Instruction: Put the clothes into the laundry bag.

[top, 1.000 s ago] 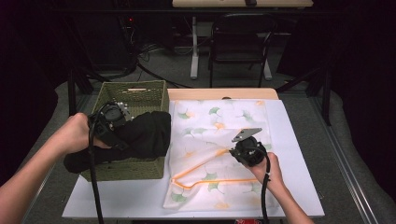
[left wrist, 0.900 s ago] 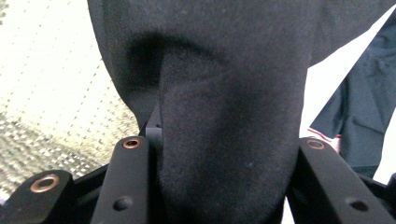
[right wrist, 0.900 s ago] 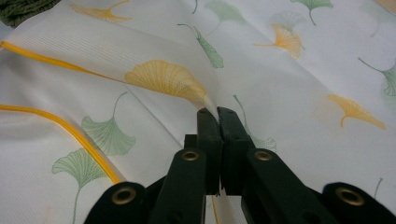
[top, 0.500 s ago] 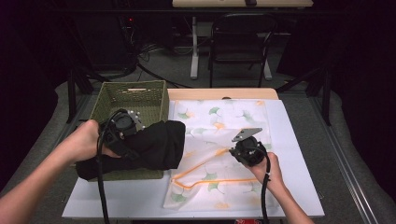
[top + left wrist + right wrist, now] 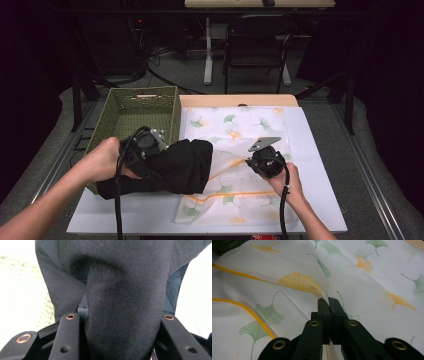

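Now my left hand-held gripper (image 5: 150,150) clamps the soft, floppy black garment (image 5: 175,167) at nine o'clock of the tabletop (image 5: 320,210); my right hand-held gripper (image 5: 328,301) pinches the thin, slippery leaf-printed bag (image 5: 294,282); I should grip bunched folds.

A white bench (image 5: 320,165) is carrying a green woven basket (image 5: 142,107) at its left and a pale cloth printed with ginkgo leaves (image 5: 245,127) beside it; a black garment (image 5: 182,167) is draping across both.
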The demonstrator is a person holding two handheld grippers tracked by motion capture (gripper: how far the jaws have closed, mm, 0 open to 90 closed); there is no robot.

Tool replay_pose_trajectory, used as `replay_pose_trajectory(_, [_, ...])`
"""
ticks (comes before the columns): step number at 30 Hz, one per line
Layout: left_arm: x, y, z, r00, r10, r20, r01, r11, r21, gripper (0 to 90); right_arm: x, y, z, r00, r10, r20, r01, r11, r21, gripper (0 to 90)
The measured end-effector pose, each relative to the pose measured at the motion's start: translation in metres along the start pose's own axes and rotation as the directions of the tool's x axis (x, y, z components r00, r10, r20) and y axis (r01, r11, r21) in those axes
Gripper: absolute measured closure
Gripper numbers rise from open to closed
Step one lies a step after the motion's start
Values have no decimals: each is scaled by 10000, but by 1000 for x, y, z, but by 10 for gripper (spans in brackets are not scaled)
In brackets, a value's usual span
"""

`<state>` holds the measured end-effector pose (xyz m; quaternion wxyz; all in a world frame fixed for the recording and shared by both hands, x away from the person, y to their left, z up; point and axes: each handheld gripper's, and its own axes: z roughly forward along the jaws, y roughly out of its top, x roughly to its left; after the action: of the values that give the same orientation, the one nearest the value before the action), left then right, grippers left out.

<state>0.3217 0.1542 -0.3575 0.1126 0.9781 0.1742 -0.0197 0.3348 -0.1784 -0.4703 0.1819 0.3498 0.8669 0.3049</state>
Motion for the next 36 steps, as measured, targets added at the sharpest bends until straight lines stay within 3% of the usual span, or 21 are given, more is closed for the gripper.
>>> replay_pose_trajectory(8, [-8, 8, 17, 9983, 322, 493, -326, 9994, 74, 570, 0, 0, 0, 10000, 24, 21, -24, 10000, -8, 893])
replay_pose_trajectory(21, [-21, 21, 39, 9932, 704, 932, -723, 9972, 174, 573, 1, 1, 0, 9999, 110, 60, -109, 9999, -46, 893])
replay_pose_trajectory(28, [-24, 24, 48, 9899, 602, 1281, -615, 9981, 63, 574, 0, 1, 0, 9998, 165, 66, -164, 9998, -64, 893])
replay_pose_trajectory(29, [-27, 26, 51, 9869, 673, 1464, -698, 9975, 118, 574, 0, 1, 0, 9998, 176, 72, -175, 9998, -68, 893])
replay_pose_trajectory(33, [-30, 30, 61, 9849, 719, 1572, -753, 9970, 155, 573, 0, 1, 0, 9998, 183, 66, -182, 9998, -61, 893])
replay_pose_trajectory(36, [-29, 32, 66, 9811, 559, 1851, -595, 9981, 140, 573, 1, 1, 0, 9998, 196, 69, -195, 9998, -58, 893])
